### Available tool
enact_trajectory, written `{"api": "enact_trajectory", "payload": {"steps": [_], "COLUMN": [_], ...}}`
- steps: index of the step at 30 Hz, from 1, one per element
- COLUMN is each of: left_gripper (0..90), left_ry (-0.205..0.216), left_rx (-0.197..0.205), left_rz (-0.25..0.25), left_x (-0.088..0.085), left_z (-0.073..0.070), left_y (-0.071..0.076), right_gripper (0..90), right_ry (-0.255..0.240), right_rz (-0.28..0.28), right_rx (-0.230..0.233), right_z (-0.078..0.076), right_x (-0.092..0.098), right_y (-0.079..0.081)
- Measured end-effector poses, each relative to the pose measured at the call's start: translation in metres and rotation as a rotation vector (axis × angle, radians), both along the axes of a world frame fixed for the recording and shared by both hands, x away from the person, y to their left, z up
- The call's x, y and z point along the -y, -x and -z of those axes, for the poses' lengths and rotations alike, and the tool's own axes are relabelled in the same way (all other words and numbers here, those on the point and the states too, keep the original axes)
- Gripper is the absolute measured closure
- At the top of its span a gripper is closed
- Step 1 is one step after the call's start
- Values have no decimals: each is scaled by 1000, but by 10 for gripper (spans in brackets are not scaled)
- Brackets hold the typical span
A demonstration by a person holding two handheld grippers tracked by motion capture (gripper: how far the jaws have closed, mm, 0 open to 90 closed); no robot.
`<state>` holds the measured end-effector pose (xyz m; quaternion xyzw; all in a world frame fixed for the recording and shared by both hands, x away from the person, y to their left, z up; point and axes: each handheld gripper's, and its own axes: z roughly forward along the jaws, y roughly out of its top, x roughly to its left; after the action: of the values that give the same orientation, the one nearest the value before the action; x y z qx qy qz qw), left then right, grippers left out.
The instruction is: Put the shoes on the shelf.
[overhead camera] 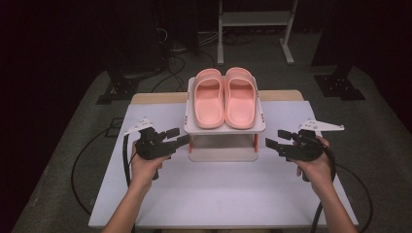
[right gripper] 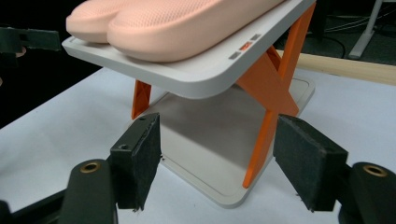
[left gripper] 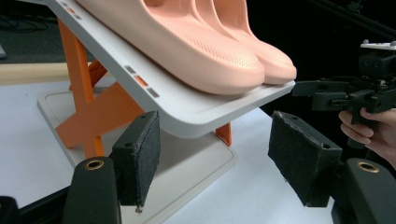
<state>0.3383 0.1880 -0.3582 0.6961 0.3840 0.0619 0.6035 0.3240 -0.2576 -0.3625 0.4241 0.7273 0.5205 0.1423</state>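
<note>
We hold the left gripper (overhead camera: pixel 176 138) and right gripper (overhead camera: pixel 275 139), jaws wide and empty, flanking the rack (overhead camera: pixel 259 127), apparently poised to reach the slippers (overhead camera: pixel 226 97).

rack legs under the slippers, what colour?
Orange, crossed legs between the white shelf and base; clearest in the right gripper view.

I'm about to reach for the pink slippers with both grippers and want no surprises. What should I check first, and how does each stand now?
1. Left gripper jaws open, holding nothing: ok.
2. Right gripper jaws open, holding nothing: ok.
3. Both pink slippers lie side by side on the rack's top shelf: ok.
4. Grippers flank the rack, one per side, apart from it: ok.
5. Rack base flat on the table: ok.
6. Slippers' grip on the tilted shelf: cannot tell.
</note>
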Motion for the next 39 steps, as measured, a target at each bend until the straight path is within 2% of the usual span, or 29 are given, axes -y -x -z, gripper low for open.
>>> {"api": "enact_trajectory", "payload": {"steps": [15, 31, 39], "left_gripper": [306, 283, 252], "left_ry": [-9, 5, 47], "left_rx": [-19, -41, -54], "left_rz": [9, 11, 3], "left_x": [0, 0, -1], "left_z": [19, 37, 51], "left_y": [3, 6, 12], "right_gripper": [307, 303, 302], "right_ry": [-4, 5, 3], "right_rz": [6, 12, 21], "right_rx": [-20, -44, -55], "right_z": [19, 39, 52], "right_x": [5, 12, 15], "right_y": [5, 10, 16]}}
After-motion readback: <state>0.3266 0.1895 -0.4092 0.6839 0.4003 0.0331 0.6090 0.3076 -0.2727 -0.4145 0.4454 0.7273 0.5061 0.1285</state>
